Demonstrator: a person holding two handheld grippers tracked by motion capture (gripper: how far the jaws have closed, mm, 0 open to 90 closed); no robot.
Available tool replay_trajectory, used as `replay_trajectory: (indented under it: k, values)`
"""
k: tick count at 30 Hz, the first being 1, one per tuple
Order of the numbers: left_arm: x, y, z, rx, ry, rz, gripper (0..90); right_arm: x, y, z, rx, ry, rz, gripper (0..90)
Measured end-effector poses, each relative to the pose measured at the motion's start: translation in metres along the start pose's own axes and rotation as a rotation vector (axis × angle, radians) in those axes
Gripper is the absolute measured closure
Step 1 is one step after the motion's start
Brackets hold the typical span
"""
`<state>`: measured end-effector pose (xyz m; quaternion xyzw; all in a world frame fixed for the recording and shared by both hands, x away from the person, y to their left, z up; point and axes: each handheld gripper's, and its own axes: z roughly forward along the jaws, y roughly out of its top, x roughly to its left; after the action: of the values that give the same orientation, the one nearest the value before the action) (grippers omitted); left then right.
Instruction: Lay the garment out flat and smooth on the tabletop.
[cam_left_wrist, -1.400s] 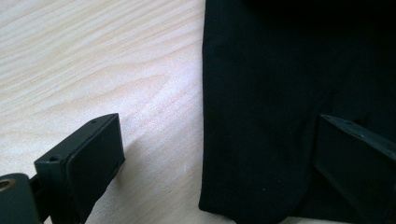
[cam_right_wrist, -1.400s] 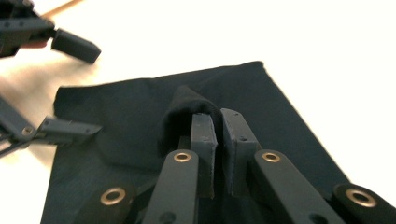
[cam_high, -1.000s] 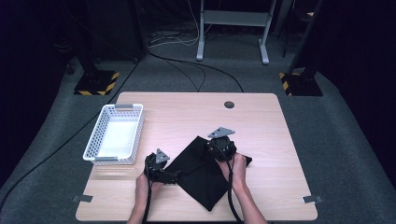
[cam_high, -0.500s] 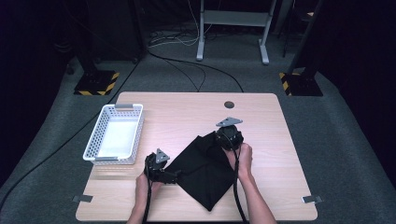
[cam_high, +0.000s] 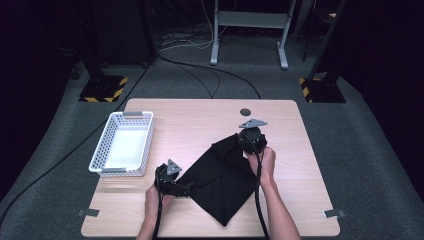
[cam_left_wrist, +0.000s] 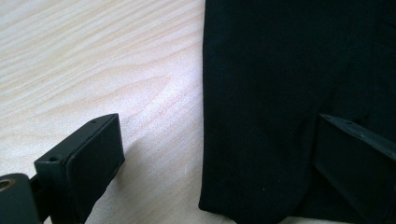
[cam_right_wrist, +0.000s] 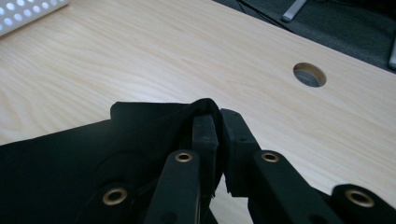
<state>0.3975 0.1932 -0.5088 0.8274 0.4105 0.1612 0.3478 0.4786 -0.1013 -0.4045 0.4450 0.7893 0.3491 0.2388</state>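
A pale wooden table stands on dark carpet. A white basket sits left of centre. At lower centre the left gripper rests with jaws apart at the black cloth's left edge. The right gripper pinches the cloth's upper corner.

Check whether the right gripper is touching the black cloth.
Touching. The right gripper view shows the right gripper shut on a corner of the black cloth, with the fabric pinched between its pads above the table.
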Motion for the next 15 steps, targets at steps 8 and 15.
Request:
replay_trajectory:
  k: [8, 15]
  values:
    - [0.000, 0.000, 0.000, 0.001, -0.001, -0.001, 2.5, -0.012, 0.011, 0.004, -0.007, -0.049, -0.012, 85.0]
    - [0.000, 0.000, 0.000, 0.000, 0.000, 0.000, 2.5, -0.024, 0.017, 0.008, 0.002, -0.082, -0.015, 84.9]
